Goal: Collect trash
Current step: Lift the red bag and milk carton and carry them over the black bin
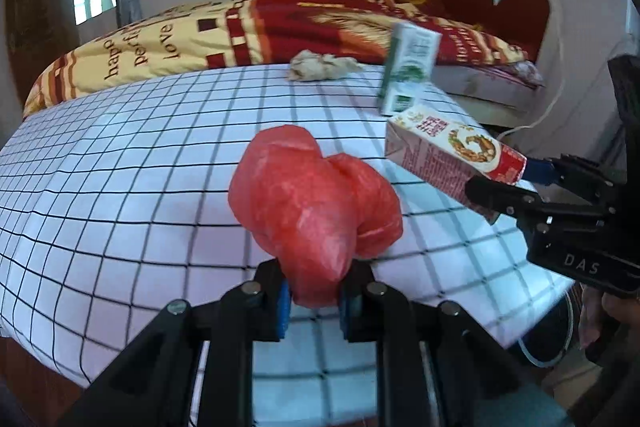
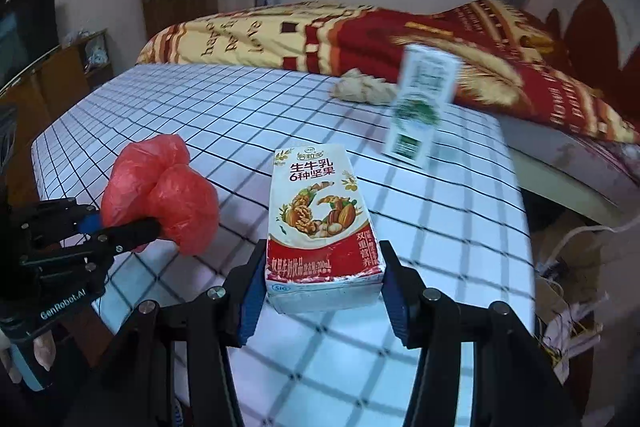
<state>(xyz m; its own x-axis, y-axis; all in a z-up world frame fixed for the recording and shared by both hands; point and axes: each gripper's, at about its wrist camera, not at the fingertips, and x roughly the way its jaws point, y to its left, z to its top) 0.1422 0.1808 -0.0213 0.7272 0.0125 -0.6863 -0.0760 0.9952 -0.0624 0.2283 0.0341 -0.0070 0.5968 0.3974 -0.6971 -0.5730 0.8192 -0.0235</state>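
Left wrist view: left gripper up close, jaws pinching the red plastic bag, bag puffed up over the checked table. Off to the right, right gripper pinching the red and white milk box. Farther back, green and white carton tilted and blurry, can't tell if standing. Beside it, crumpled paper ball at the far table edge. Beyond, bed with red and yellow blanket.

Right wrist view: jaws partly spread, pressing both sides of the milk box, nuts pictured on top. Bag at left, held over the table.
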